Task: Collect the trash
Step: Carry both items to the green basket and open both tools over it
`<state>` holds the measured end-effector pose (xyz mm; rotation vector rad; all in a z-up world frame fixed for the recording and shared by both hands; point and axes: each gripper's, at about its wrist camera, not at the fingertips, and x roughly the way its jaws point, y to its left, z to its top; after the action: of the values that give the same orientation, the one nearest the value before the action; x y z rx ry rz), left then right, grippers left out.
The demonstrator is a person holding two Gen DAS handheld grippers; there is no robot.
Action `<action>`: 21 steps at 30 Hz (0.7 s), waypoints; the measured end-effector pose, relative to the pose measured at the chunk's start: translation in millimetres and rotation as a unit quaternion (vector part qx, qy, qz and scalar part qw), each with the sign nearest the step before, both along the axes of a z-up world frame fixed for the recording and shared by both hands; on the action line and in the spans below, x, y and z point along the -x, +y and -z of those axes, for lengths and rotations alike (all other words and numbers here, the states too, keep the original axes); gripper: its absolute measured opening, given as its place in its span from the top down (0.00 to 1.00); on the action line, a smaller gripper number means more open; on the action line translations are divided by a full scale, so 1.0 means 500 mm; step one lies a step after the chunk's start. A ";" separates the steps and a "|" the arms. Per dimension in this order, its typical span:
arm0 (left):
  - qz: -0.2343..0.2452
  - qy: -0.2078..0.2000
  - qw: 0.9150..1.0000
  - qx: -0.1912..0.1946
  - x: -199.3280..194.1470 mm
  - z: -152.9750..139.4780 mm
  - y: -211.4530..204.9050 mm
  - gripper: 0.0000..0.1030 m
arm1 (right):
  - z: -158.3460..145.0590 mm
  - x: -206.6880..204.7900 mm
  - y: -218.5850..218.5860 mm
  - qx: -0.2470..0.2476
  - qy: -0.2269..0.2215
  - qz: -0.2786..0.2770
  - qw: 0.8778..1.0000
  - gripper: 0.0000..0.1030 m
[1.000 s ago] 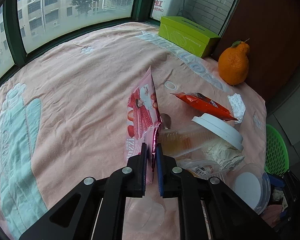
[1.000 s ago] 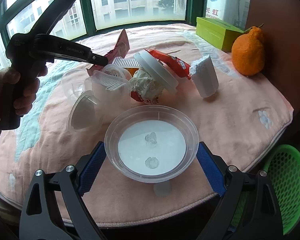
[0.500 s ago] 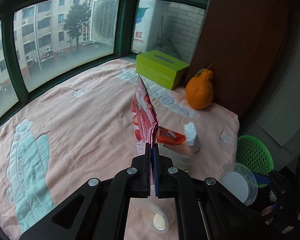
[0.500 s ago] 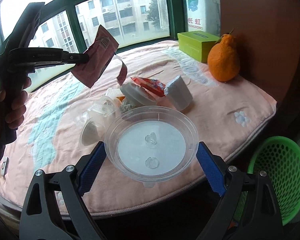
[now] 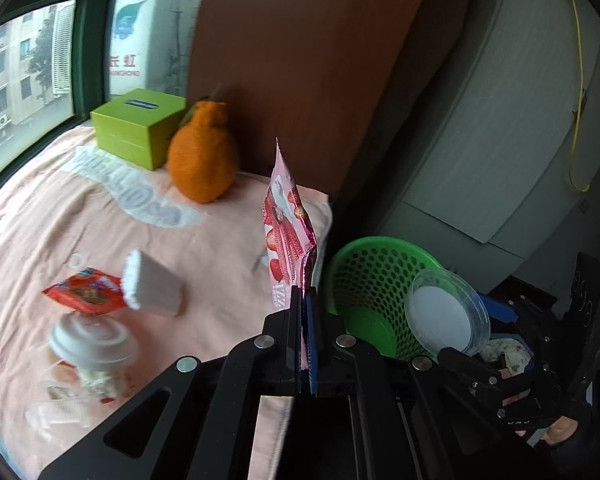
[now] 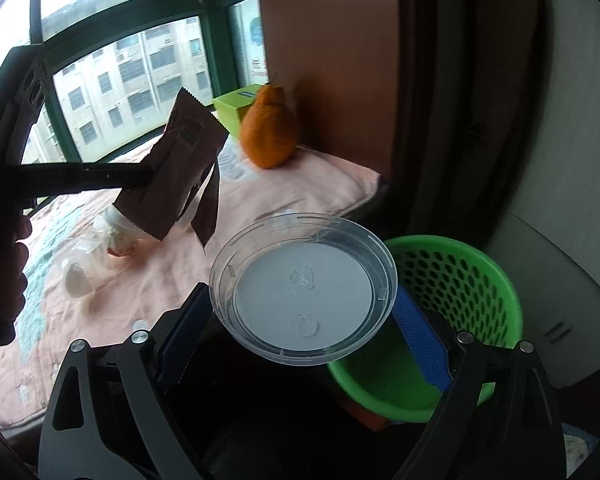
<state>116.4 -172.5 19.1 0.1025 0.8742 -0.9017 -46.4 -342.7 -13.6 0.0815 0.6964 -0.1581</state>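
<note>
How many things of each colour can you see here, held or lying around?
Green: 2, tissue box, basket
Orange: 1, fruit
Pink: 1, held wrapper
Red: 1, packet
White: 2, foam block, cup lid
Clear: 1, held lid
Total: 8

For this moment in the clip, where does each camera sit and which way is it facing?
Left wrist: rides the left gripper, looking along its fingers, shut on the pink wrapper, toward the green basket; the right gripper shows at right.
Right wrist: rides the right gripper, holding the clear lid above the basket; the person's left hand shows at left.
Shared: basket, wrapper, lid, orange fruit, green box.
</note>
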 end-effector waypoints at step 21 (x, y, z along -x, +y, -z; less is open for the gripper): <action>0.103 0.094 0.989 -0.043 0.086 0.196 -0.347 0.55 | 0.058 0.089 -0.240 -0.026 0.022 0.118 0.992 0.13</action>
<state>73.6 -345.9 -78.9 0.1871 1.0933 -1.0787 -90.6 -462.6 -42.6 0.2108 0.7339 -0.3706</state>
